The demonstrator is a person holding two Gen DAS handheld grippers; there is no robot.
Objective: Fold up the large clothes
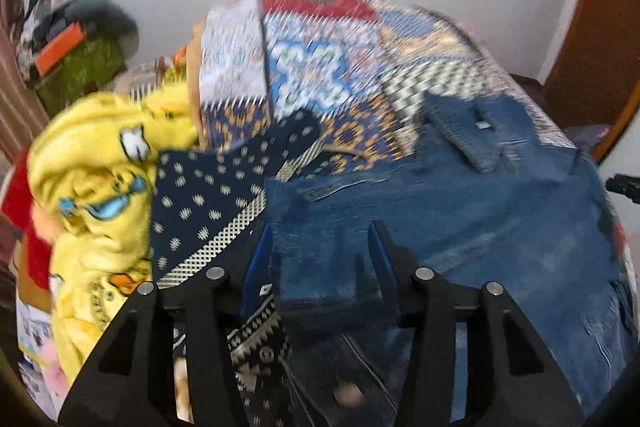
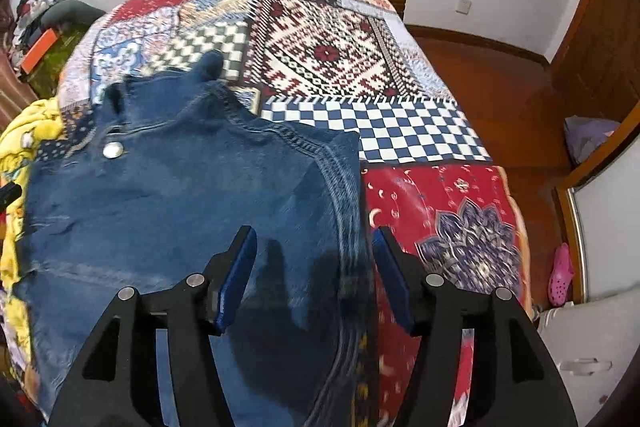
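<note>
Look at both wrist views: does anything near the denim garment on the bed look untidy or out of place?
Yes. A crumpled yellow blanket lies heaped beside the denim garment, on its left, and a dark dotted cloth pokes out from under its edge. The denim itself lies fairly flat on the patchwork bedspread.

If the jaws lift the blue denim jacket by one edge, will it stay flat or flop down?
The denim jacket would probably flop: it already lies in soft folds on the patchwork bedspread. Its thick seams and metal button suggest it is fairly heavy for cloth. It likely won't slip much, since denim looks rough.
</note>
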